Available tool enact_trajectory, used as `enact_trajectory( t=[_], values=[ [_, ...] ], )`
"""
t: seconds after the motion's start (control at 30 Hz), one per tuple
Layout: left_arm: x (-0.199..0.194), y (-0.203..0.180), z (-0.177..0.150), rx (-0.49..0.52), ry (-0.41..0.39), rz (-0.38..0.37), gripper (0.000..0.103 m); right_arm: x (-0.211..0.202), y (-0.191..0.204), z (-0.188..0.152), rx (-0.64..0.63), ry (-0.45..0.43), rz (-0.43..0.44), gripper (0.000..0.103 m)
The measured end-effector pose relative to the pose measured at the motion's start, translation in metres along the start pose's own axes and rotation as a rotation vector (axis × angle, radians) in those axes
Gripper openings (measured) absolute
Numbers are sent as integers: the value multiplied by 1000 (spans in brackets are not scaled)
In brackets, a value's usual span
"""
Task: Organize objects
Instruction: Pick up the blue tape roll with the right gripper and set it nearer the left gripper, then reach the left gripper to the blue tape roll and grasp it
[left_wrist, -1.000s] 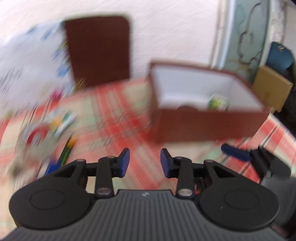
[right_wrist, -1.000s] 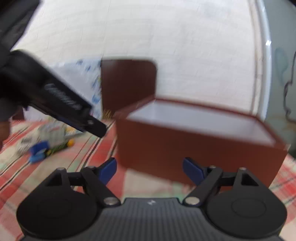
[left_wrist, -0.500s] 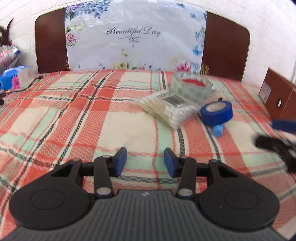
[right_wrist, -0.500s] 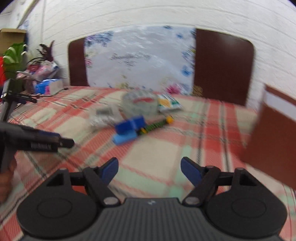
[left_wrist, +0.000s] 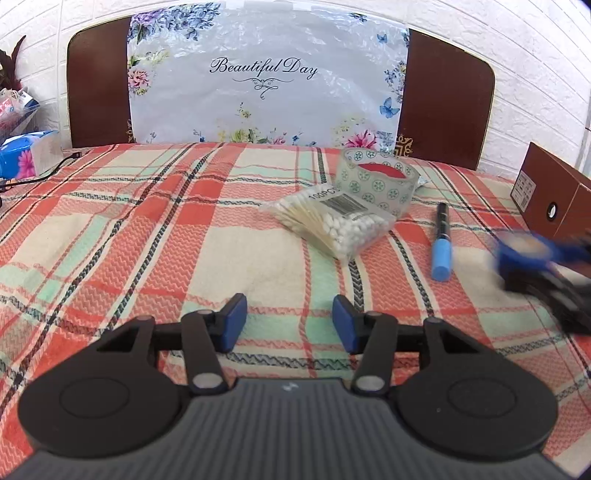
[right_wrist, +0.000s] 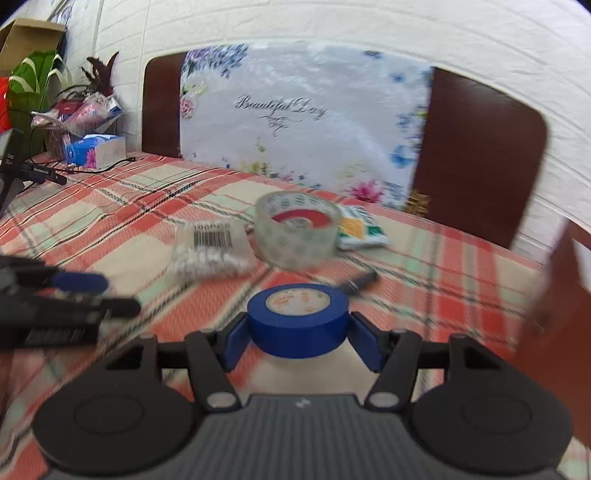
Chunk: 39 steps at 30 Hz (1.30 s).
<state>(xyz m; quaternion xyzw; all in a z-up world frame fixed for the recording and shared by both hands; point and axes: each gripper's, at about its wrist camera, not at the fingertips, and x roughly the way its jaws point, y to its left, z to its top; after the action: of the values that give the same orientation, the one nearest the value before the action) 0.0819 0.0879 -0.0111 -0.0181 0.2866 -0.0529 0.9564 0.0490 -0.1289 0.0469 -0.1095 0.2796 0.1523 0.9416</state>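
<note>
- At the far left of the left wrist view, a blue tissue pack (left_wrist: 26, 155) sits by the edge of the plaid-covered table (left_wrist: 110, 229); it looks like background, not part of the sorting.
- Lower centre of that view: the left claw (left_wrist: 289, 324) is empty, its jaws opening over bare cloth with nothing between them.
- Centre right: the bag of cotton swabs (left_wrist: 332, 221) lies touching the clear tape roll (left_wrist: 376, 181), and the blue-capped marker (left_wrist: 442, 240) lies just right of them, all still out on the table.
- Seen behind the clear tape in the right wrist view, a small green and yellow packet (right_wrist: 360, 227) also waits.
- Lower centre of the right wrist view: the right claw (right_wrist: 298, 341) is closing on the blue tape roll (right_wrist: 297, 317), its pads against the roll's sides.
- Far right: the brown box (left_wrist: 554, 199), presumably where things go.
- By my reading the job is partway: one item in hand, four left loose.
</note>
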Motion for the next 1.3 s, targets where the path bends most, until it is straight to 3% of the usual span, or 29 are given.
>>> enact_trajectory(
  t=[0.1, 0.17, 0.2, 0.23, 0.3, 0.4, 0.6, 0.8, 1.3],
  values=[
    [0, -4, 0, 21, 5, 13, 54, -37, -18, -39, 22, 57, -33, 59],
    [1, -10, 2, 50, 15, 34, 55, -50, -27, -65, 36, 97, -61, 66],
    [0, -14, 3, 65, 20, 49, 55, -59, -33, -73, 71, 70, -80, 84],
    [-1, -18, 4, 72, 27, 58, 55, -64, -36, -76, 90, 74, -96, 93],
    [-4, -22, 7, 45, 55, 53, 54, -66, -40, -79, 109, 78, -98, 93],
    [-14, -36, 12, 17, 110, -24, 53, -64, -40, -81, 119, 75, -91, 93],
    [-30, -93, 14, 80, 189, -160, 54, -65, -42, -83, 132, 61, -82, 93],
    [-30, -129, 14, 125, 259, -130, 54, -69, -42, -86, 124, 40, -71, 93],
    [-27, -134, 12, 123, 321, -25, 55, -69, -51, -89, 186, 36, -25, 90]
  ],
)
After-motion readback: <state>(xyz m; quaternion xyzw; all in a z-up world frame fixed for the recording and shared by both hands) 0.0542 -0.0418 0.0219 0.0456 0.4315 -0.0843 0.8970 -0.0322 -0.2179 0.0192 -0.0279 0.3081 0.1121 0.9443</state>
